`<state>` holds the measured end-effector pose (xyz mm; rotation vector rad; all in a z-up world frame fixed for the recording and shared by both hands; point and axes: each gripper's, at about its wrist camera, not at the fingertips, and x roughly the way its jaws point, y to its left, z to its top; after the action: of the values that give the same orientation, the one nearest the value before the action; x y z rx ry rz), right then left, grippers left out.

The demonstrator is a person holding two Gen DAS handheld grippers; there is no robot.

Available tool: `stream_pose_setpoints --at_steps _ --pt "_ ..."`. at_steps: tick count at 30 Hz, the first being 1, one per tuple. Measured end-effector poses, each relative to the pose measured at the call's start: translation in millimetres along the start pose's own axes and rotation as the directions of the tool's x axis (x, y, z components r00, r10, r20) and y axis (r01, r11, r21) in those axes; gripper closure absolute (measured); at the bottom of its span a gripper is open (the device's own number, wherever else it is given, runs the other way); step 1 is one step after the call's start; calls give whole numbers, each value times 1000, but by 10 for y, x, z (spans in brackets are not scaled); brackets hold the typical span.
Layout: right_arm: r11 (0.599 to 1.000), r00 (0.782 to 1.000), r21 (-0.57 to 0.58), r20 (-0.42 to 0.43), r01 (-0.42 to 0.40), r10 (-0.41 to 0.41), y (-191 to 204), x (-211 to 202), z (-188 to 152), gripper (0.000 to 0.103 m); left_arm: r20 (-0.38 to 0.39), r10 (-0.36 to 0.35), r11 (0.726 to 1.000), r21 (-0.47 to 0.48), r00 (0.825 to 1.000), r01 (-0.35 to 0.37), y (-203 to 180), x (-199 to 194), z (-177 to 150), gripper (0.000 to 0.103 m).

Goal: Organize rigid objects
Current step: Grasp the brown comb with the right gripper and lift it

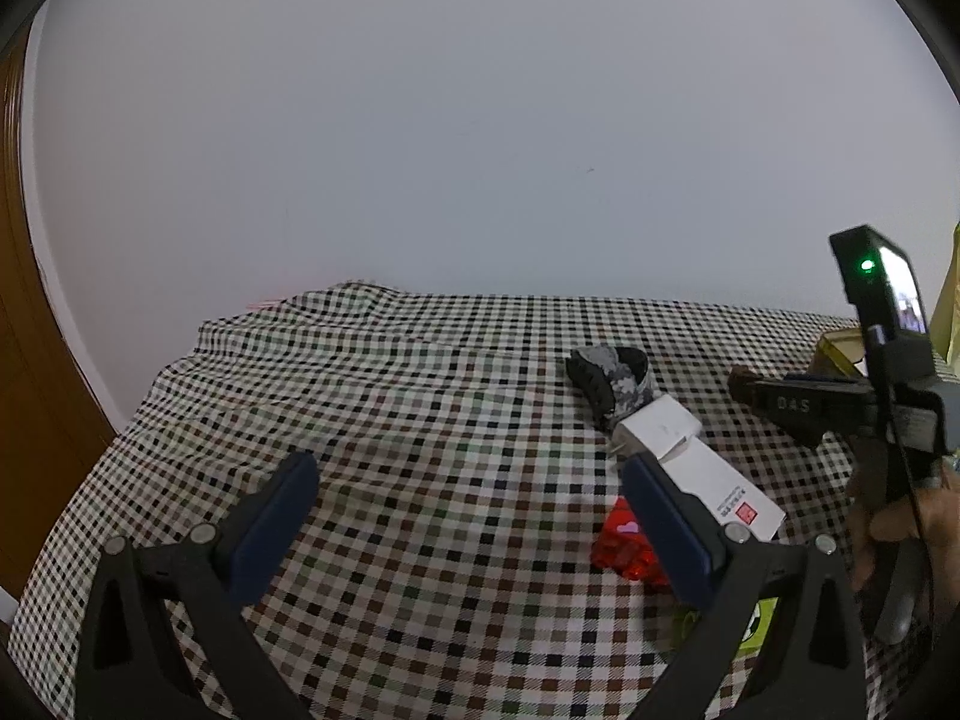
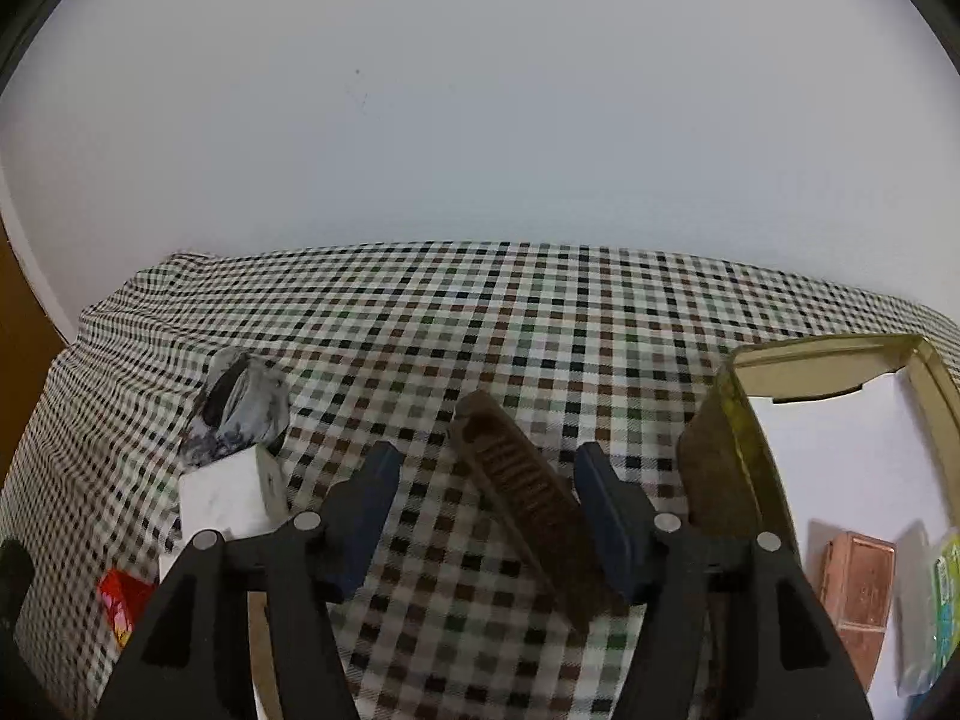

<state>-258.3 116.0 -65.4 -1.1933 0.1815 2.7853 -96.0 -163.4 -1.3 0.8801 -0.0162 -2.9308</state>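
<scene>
The right gripper (image 2: 486,483) has its two dark blue pads spread apart, and a long brown comb-like piece (image 2: 522,492) lies between them on the cloth. It looks like wood or hard plastic, with a rounded far end and a row of short ribs or teeth along its top. Its near part lies close to the right pad (image 2: 606,516), but I cannot tell if they touch; the left pad (image 2: 366,510) is clearly apart from it, so the piece is not pinched. The left gripper (image 1: 468,516) is also spread wide, with nothing between its fingers, only the checked tablecloth (image 1: 390,420), a soft woven fabric in small black, brown, green and white squares with some folds at the far edge. Behind the left gripper's right finger lies a long white cardboard box (image 1: 714,480) with a small red mark, and beside it a shiny red packet (image 1: 624,546) with a pink heart. Further back is a grey patterned roll (image 1: 618,378) of cloth with a black band, touching the end of the white box. In the right wrist view, an open cardboard box (image 2: 744,420) with yellowish walls and a white inside stands just right of the comb-like piece, and a copper-coloured block (image 2: 858,582) lies in it. A person's hand (image 1: 900,528) holds the right gripper's handle.
</scene>
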Motion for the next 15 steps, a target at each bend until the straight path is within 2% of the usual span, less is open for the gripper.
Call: stream_pose_setpoints --at_steps 3,7,9,10,13,15 --pt "999 999 42 -50 -6 8 -97 83 7 42 -21 -7 1000 -7 1000 6 10 23 -11 1" --pt "997 996 -53 -69 53 -57 8 -20 -84 52 -47 -36 999 -19 998 35 17 62 -4 1" --pt "997 997 -62 -68 36 -40 -1 -160 -165 65 -49 -39 999 -6 998 38 -10 71 -7 1" --pt "997 997 -72 -68 27 -32 7 -179 -181 75 -50 -40 999 1 998 40 -23 72 -9 1" --pt "995 998 -99 -62 3 -9 -9 -257 -308 75 -58 -77 997 19 995 79 -54 62 -23 1" --pt "995 994 -53 -67 -86 83 -76 -375 -401 75 -62 -136 990 29 989 138 -89 20 -21 7"
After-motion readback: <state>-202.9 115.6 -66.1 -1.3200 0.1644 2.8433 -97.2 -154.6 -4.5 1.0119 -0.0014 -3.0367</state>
